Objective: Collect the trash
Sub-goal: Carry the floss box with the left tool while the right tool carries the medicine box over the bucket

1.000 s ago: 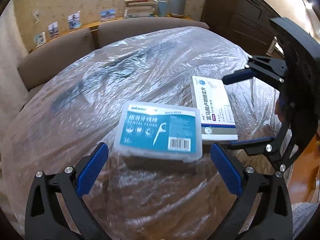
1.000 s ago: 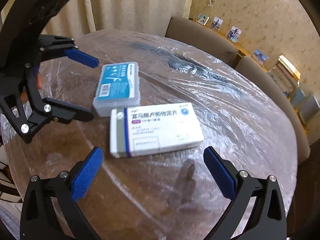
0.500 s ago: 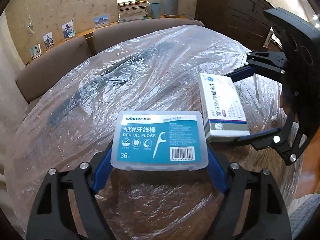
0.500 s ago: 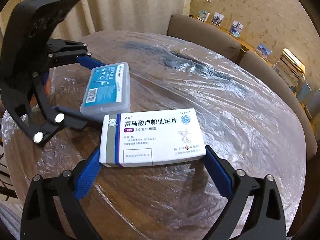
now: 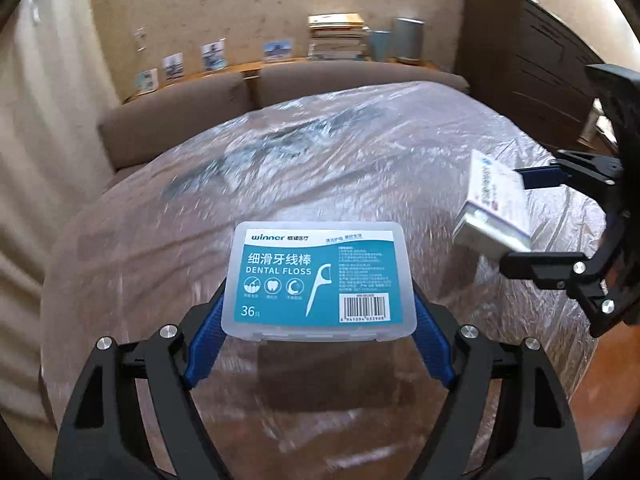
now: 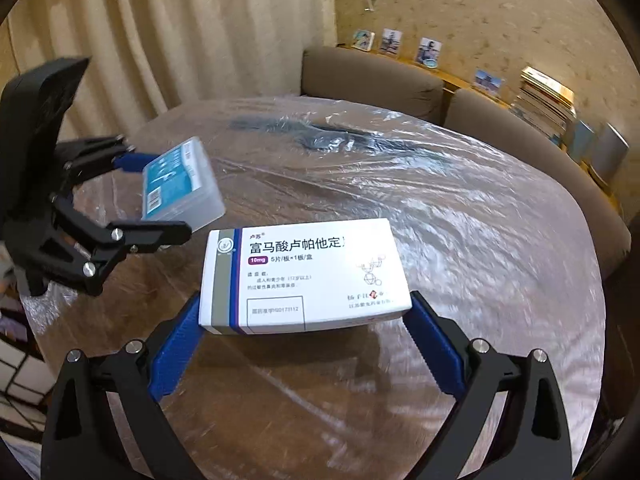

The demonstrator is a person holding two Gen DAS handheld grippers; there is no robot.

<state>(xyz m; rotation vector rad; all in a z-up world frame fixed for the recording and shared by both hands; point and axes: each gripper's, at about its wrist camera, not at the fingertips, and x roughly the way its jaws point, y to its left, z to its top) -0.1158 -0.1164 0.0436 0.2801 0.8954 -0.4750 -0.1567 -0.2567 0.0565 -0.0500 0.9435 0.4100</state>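
Your left gripper [image 5: 318, 326] clamps the floss box [image 5: 319, 278], right gripper [image 6: 304, 330] the pill box [image 6: 304, 276], above the table [image 6: 460, 240] (end-grips): tilt, they slip.

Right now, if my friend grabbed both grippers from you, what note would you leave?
Left gripper: shut on the dental floss box, lifted off the plastic-covered table.
Right gripper: shut on the medicine box, also off the table.
Done: both boxes are picked up.
Left: carry them to the trash. No bin shows in either view, so look for it first.
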